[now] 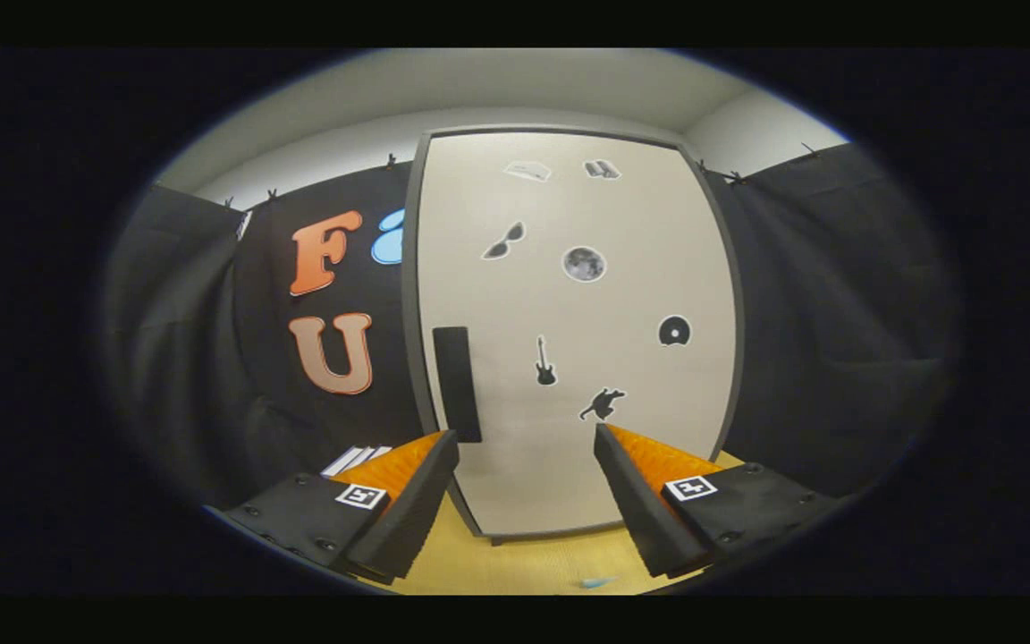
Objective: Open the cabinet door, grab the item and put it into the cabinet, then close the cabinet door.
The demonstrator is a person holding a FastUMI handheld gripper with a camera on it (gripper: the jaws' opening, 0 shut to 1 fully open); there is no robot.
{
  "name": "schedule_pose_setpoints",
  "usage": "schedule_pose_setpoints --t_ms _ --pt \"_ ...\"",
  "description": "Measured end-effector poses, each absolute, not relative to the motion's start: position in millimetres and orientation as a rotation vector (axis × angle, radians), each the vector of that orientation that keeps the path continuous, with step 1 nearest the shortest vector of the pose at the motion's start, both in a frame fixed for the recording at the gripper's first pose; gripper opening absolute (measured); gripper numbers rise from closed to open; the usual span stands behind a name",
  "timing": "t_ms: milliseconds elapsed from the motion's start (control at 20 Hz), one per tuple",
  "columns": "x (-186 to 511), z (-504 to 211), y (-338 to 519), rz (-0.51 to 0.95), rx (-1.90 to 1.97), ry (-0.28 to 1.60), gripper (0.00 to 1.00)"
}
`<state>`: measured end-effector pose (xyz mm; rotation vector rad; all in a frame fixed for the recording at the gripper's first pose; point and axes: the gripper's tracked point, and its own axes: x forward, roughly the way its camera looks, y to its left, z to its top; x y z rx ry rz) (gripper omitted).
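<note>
Tool point(526, 432) released, fingers spread wide with nothing between them, pointed straight at the cabinet point(573, 331) at 12 o'clock. Cabinet door point(569, 465) shut and covered in small dark stickers, its black handle point(457, 383) standing vertical near the door's left edge, just beyond the left finger point(408, 501) tip at about 11 o'clock. Cabinet stands on the yellow bench point(524, 563); a small blue scrap point(598, 582) lies on the bench at 6 o'clock, can't tell what it is
</note>
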<state>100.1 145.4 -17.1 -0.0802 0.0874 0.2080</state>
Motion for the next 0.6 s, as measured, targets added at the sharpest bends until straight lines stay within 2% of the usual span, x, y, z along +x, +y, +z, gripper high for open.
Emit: schedule_pose_setpoints --t_ms 600 --pt "169 -42 203 0.260 -0.112 0.144 0.96"
